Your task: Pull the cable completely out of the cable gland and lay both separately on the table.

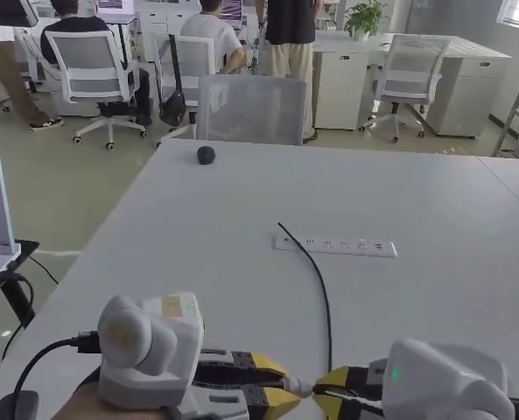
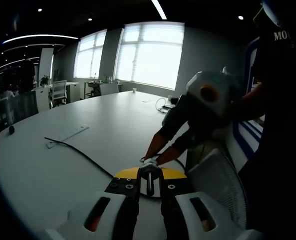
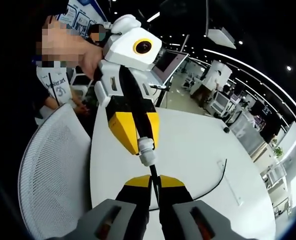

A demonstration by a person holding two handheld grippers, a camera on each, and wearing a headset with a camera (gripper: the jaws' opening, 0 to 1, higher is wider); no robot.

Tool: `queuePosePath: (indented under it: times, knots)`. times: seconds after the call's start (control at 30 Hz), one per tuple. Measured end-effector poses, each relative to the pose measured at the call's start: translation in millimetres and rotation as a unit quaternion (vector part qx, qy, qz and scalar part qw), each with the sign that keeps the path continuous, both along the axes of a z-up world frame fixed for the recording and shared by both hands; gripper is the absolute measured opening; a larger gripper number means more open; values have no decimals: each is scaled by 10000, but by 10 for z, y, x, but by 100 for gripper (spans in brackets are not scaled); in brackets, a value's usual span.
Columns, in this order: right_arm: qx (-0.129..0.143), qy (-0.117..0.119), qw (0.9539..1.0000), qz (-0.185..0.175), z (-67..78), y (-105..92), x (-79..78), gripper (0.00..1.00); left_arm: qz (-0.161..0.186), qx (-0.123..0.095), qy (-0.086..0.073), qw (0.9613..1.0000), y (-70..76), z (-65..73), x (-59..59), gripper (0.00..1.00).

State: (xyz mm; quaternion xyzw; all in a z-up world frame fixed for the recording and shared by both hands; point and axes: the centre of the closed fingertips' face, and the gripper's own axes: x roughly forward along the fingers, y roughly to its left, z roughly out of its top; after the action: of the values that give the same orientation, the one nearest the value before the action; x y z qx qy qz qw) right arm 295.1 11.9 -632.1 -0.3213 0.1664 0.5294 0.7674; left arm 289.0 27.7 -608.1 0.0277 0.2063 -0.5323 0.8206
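White worktable, a power strip lying across it. From beside the strip, a black cable runs into the cable gland. The left gripper clamps the gland; the right gripper apparently pinches the cable. The pull-out is under way, and next the two need drawing apart.

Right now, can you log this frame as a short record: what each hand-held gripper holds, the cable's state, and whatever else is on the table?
left hand-held gripper: shut on the cable gland
right hand-held gripper: shut on the cable, just beside the gland
cable: runs into the gland, not pulled out; the rest trails across the table, free end by the power strip
task state: parts not separated, neither laid down
other: small dark object near the far edge
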Motion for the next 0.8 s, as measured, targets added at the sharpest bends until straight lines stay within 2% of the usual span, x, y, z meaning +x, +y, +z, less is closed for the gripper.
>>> queuePosePath:
  times: [0.6,0.7,0.8]
  knots:
    - [-156,404,9981,-432,-266,-283,88,0,79,-38,-9,10000,22,8,-5,15]
    - [-129,532,9972,-512,-342,-318,82,0,69,-24,-5,10000,18,-6,-9,15]
    - [11,722,9954,-636,-378,-321,66,0,71,-4,-4,10000,19,-17,-11,15]
